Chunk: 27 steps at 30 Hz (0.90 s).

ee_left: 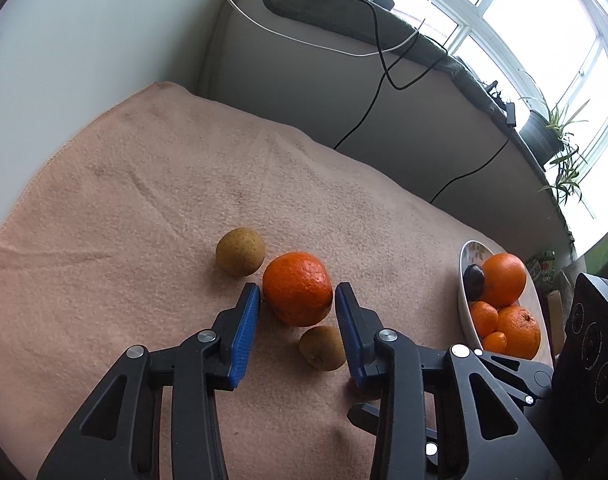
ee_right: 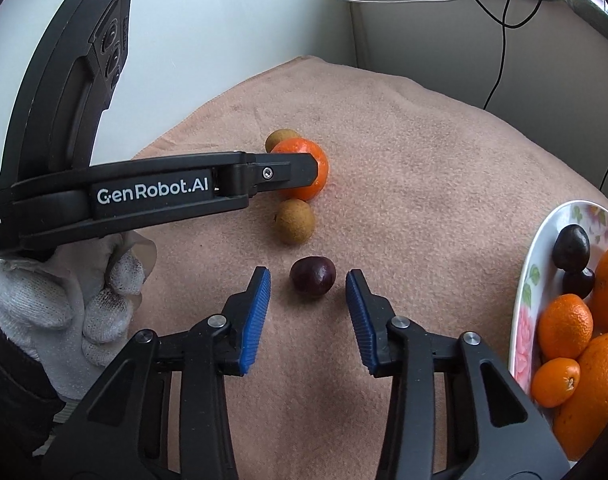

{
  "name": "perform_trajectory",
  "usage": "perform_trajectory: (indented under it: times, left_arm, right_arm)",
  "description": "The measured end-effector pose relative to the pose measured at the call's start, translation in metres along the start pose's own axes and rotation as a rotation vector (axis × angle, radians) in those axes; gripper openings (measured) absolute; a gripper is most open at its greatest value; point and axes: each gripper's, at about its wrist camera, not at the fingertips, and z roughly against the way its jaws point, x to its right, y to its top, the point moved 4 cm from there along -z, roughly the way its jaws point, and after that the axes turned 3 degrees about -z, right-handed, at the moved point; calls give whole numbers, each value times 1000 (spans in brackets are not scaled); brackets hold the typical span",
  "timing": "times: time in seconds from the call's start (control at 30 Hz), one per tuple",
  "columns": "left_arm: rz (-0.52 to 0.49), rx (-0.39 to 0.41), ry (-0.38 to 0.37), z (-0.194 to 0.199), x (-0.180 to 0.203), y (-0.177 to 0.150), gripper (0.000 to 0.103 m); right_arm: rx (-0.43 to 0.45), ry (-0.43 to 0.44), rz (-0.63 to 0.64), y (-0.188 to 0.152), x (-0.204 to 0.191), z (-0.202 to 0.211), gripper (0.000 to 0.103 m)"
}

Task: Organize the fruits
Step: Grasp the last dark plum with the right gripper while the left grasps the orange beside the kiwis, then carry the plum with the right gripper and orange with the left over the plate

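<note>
Between gripper (ee_right: 308, 280) pads: round plum (ee_right: 312, 275).

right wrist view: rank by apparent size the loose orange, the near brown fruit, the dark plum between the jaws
1. Loose orange, largest, though the left gripper's finger hides part of it.
2. Near brown fruit.
3. Dark plum.
The last two look close in size; the plum sits nearer the camera, so their order is unsure.

Both fisheye cameras sit just behind their blue-padded fingers, looking steeply down at the peach fleece blanket (ee_left: 143, 184) from close range. The left view faces toward the bright window (ee_left: 544, 20), the right probably toward the wall corner. Both share the large round orange (ee_left: 297, 289) (ee_right: 318, 160) and the flowered white bowl (ee_left: 464, 280) (ee_right: 544, 240).
</note>
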Motion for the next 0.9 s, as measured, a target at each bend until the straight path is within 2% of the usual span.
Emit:
perform_trajectory:
  times: [0.07, 0.13, 0.27, 0.67, 0.9]
  left_arm:
    - [4, 3, -4, -1, -1, 1, 35]
    - [-1, 4, -2, -2, -1, 2, 35]
    - [-8, 11, 2, -2, 0, 1, 34]
    - [-4, 30, 3, 5, 2, -2, 33]
    - [-4, 43, 4, 14, 6, -7, 33]
  right_arm:
    - [-1, -2, 3, 1, -1, -1, 39]
    - [-5, -3, 9, 1, -2, -2, 33]
    - [-11, -8, 14, 1, -3, -4, 26]
    - [6, 8, -1, 1, -1, -1, 25]
    - [39, 12, -21, -1, 5, 18, 25]
